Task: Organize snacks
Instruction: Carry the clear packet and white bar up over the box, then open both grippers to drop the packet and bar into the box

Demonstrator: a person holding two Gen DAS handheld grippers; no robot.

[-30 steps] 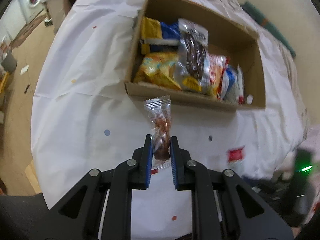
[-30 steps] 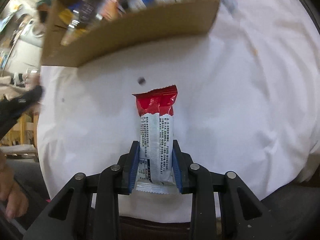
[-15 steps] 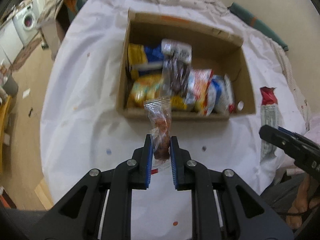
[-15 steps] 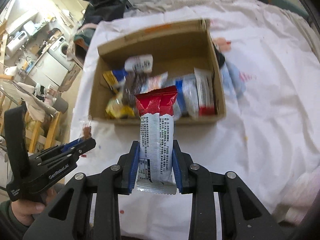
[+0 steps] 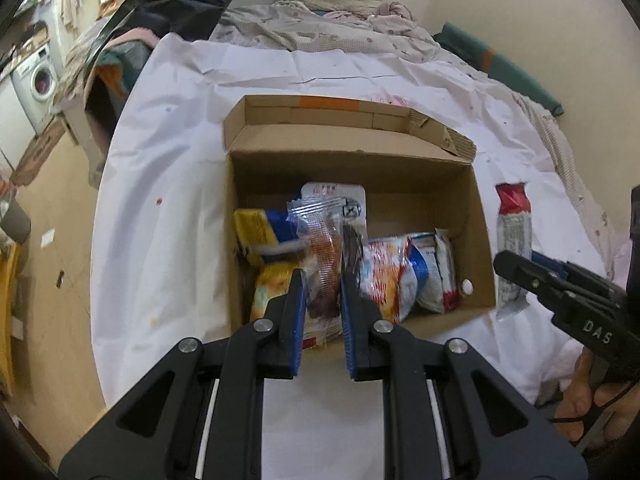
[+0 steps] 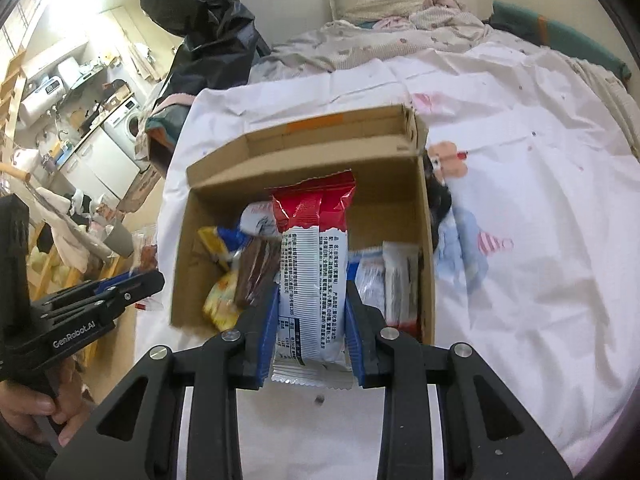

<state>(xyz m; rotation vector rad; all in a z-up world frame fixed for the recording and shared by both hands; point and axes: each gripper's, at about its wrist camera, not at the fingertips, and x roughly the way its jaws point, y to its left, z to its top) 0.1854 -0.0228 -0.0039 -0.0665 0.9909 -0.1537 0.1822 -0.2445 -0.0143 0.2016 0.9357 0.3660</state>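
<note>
Left gripper (image 5: 322, 292) clenched on clear pouch (image 5: 320, 248), low centre of frame, over box (image 5: 478, 216) front edge. Right gripper (image 6: 310, 320) clenched on red-topped bar (image 6: 312, 272), centre frame, above packets already in box. Both judged light, crinkly, slippery film; soft contents, easily crushed. Best pinched flat across lower body, near sealed end.

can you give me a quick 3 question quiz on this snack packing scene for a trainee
1. True or false: the cardboard box already holds several snack packets.
2. What does the right gripper hold? A) a yellow bag B) a red and white packet C) nothing
3. Fill in: the left gripper is shut on a ____ plastic packet.

Key: 1 true; 2 B; 3 clear
</note>
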